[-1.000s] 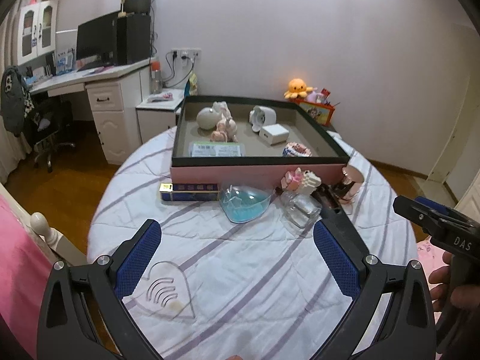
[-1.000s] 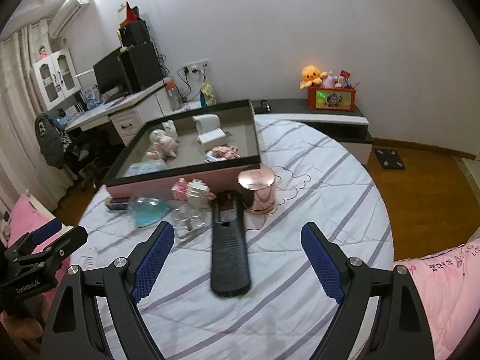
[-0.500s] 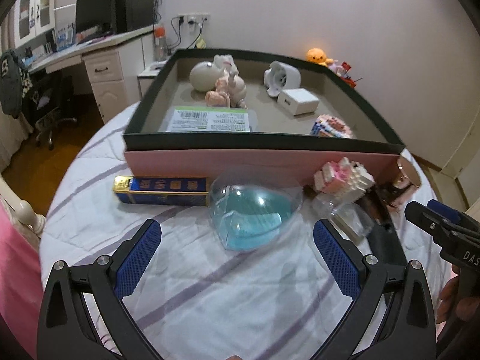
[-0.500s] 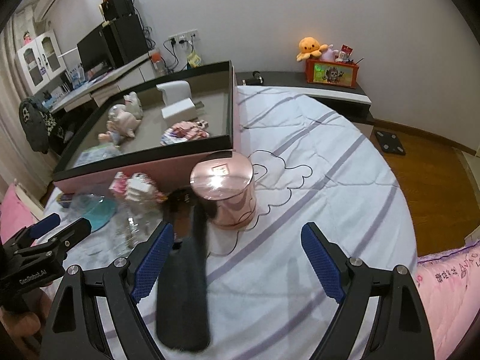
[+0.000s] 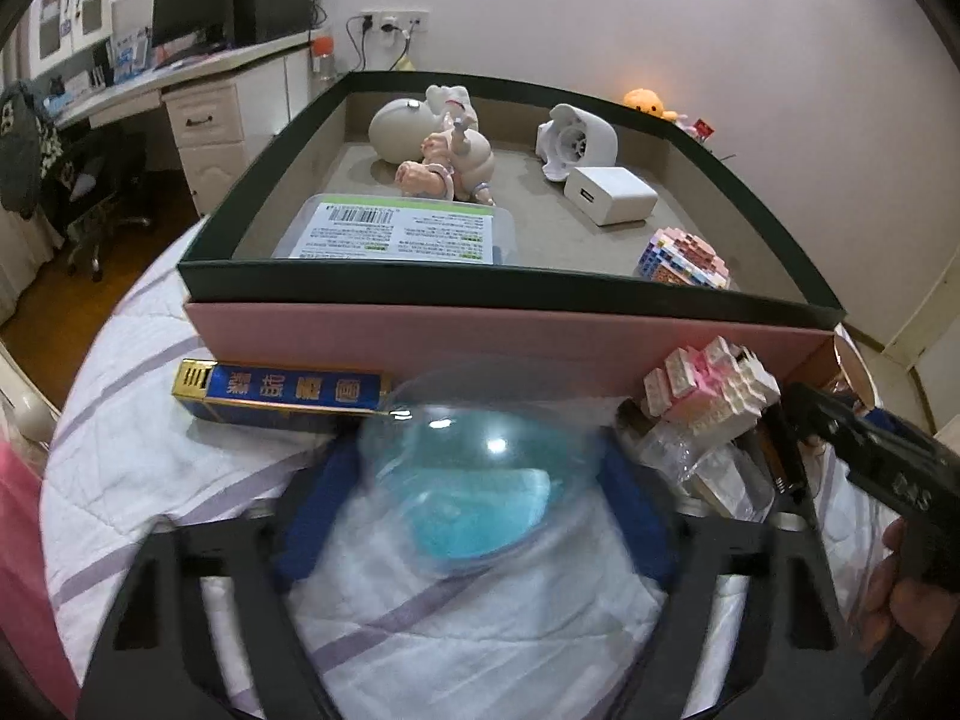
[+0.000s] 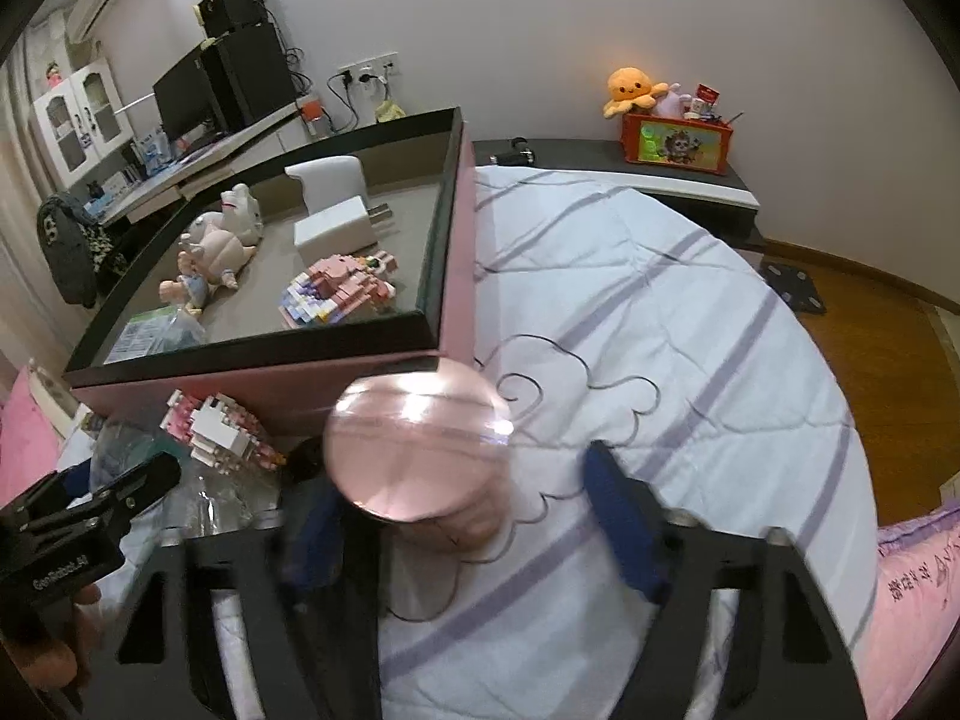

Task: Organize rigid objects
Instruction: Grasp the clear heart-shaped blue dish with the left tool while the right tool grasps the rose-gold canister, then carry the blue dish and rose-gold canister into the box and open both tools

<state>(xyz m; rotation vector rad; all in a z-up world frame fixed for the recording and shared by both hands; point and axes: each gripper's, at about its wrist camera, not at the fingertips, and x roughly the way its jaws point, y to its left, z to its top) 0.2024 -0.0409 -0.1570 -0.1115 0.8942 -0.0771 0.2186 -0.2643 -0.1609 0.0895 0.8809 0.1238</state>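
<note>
A clear heart-shaped dish with a blue inside (image 5: pixel 474 504) lies on the striped cloth in front of the pink-sided box (image 5: pixel 510 330). My left gripper (image 5: pixel 480 462) straddles it. Its jaws are closing, and the blurred blue pads (image 5: pixel 318 504) stand right at the dish's sides. In the right wrist view a shiny pink cup (image 6: pixel 414 444) stands at the box's near corner (image 6: pixel 438 342). My right gripper (image 6: pixel 459 468) is around it with its jaws closing. Its left pad is close to the cup, and a gap shows at its right pad (image 6: pixel 624 516).
The box holds figurines (image 5: pixel 450 162), a white charger (image 5: pixel 612 198), a labelled plastic case (image 5: pixel 396 234) and a brick model (image 5: pixel 684 258). Before it lie a blue and gold carton (image 5: pixel 282 390), a pink brick model (image 5: pixel 708 384), a clear bottle (image 5: pixel 708 468) and a black remote (image 5: pixel 786 450).
Both grippers came forward and down onto the table. The left one now straddles the blue dish and the right one the pink cup, and both pairs of jaws have narrowed.
</note>
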